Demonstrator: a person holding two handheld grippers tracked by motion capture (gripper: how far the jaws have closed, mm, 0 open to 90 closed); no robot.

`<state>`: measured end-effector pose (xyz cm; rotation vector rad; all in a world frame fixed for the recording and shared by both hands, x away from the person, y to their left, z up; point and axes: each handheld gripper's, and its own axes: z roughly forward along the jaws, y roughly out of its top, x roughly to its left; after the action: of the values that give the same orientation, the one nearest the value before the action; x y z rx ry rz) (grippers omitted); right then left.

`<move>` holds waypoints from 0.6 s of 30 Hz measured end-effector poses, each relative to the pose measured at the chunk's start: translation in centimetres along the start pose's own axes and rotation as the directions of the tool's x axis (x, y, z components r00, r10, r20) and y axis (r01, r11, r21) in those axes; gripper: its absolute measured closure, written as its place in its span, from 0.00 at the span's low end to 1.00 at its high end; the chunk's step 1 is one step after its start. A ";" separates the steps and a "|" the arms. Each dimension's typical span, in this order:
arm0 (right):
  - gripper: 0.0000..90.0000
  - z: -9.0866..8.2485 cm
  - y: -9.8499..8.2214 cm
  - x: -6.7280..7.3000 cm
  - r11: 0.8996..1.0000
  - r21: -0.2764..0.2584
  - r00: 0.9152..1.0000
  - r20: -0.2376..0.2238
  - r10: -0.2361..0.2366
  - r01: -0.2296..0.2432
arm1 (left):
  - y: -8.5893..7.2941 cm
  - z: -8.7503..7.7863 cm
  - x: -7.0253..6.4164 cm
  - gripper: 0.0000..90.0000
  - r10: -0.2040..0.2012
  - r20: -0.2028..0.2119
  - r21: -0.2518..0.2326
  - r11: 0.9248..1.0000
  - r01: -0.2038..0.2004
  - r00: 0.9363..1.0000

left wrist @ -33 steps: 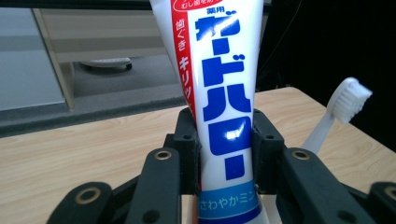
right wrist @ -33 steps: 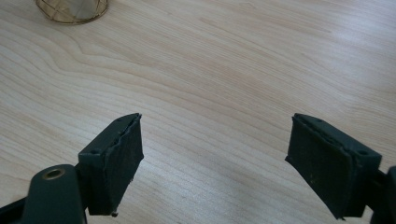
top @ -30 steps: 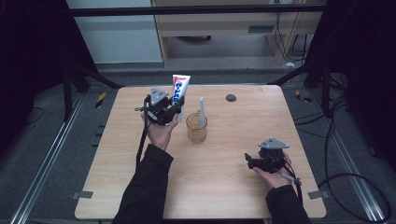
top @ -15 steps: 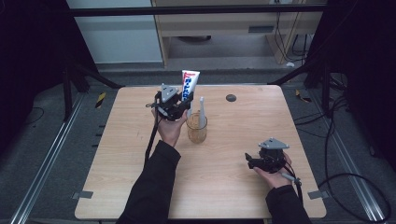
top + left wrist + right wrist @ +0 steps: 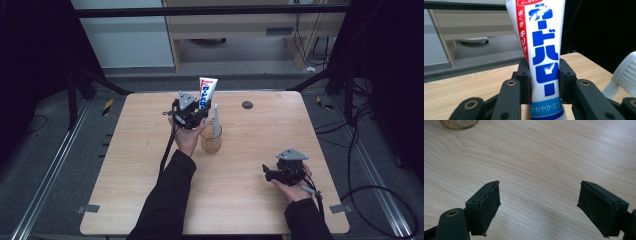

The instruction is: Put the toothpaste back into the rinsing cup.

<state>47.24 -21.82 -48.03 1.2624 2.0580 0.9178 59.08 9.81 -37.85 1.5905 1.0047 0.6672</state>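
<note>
Left gripper (image 5: 545,82) clamped on toothpaste tube (image 5: 541,50), upright between pads; right gripper (image 5: 539,205) jaws apart over bare wooden table (image 5: 536,157) (dark room beyond).

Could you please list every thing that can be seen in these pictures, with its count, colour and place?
white toothpaste tube with blue and red lettering: one, white, upright between the jaws of the left claw, above the table's far middle.
clear amber glass cup: one, amber, on the table's middle, just right of the left hand.
white toothbrush: one, white, standing in the cup.
small dark round disc: one, dark, near the table's far edge.
light wooden table: one, light brown, in the centre.
left claw: one, black, shut on the tube.
right claw: one, black, open, low over bare wood at the table's near right.
person's dark sleeves: two, black, coming in from the bottom edge.
</note>
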 end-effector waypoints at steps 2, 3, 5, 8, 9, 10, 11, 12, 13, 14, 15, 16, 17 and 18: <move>0.20 0.0 0.0 0.0 1.000 -0.001 1.000 -0.001 -0.002 0.002 | -0.2 0.2 -0.1 0.76 0.004 0.001 0.005 1.000 -0.004 1.000; 0.20 0.0 0.0 0.0 1.000 -0.001 1.000 -0.001 -0.003 0.003 | -0.4 0.3 -0.1 0.76 0.000 0.004 0.007 1.000 0.000 1.000; 0.20 0.1 0.0 0.1 1.000 0.002 1.000 0.000 -0.006 0.006 | -0.7 0.5 -0.1 0.76 0.005 0.005 0.017 1.000 -0.005 1.000; 0.20 0.1 0.0 0.1 1.000 0.002 1.000 0.000 -0.011 0.011 | -1.2 0.8 -0.1 0.76 0.004 0.009 0.027 1.000 -0.004 1.000; 0.20 0.1 0.0 0.1 1.000 0.001 1.000 -0.001 -0.011 0.011 | -1.4 0.9 -0.2 0.76 0.003 0.010 0.030 1.000 -0.003 1.000; 0.20 0.1 0.0 0.1 1.000 0.002 1.000 -0.001 -0.011 0.011 | -1.5 1.0 -0.2 0.76 0.003 0.011 0.034 0.999 -0.004 1.000; 0.20 0.1 0.0 0.1 1.000 0.002 1.000 -0.001 -0.012 0.012 | -1.7 1.1 -0.2 0.76 0.004 0.014 0.035 0.999 -0.005 1.000; 0.20 0.1 0.0 0.1 1.000 0.003 1.000 -0.002 -0.014 0.014 | -1.8 1.1 -0.2 0.76 0.004 0.017 0.037 0.999 -0.004 1.000; 0.20 0.2 -0.1 0.1 1.000 0.003 1.000 -0.003 -0.015 0.015 | -1.9 1.2 -0.2 0.76 0.004 0.018 0.036 0.999 -0.005 1.000; 0.20 0.2 -0.1 0.2 1.000 0.004 1.000 -0.002 -0.015 0.015 | -1.9 1.3 -0.2 0.76 0.003 0.020 0.040 0.999 -0.004 1.000; 0.20 0.2 -0.1 0.2 1.000 0.005 1.000 -0.002 -0.015 0.015 | -2.0 1.4 -0.2 0.76 0.004 0.021 0.041 0.999 -0.004 1.000; 0.20 0.2 -0.1 0.2 1.000 0.004 1.000 -0.002 -0.015 0.015 | -2.1 1.4 -0.2 0.76 0.003 0.022 0.043 0.999 -0.004 1.000; 0.20 0.2 -0.1 0.2 1.000 0.005 1.000 -0.003 -0.013 0.013 | -2.1 1.5 -0.2 0.76 0.002 0.024 0.043 0.999 -0.003 1.000; 0.20 0.2 -0.1 0.2 1.000 0.005 1.000 -0.002 -0.014 0.014 | -2.2 1.5 -0.2 0.76 0.003 0.023 0.044 0.999 -0.004 1.000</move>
<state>47.26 -21.62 -48.22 1.2492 2.0691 0.9087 59.71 9.02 -40.32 1.6356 1.0054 0.6316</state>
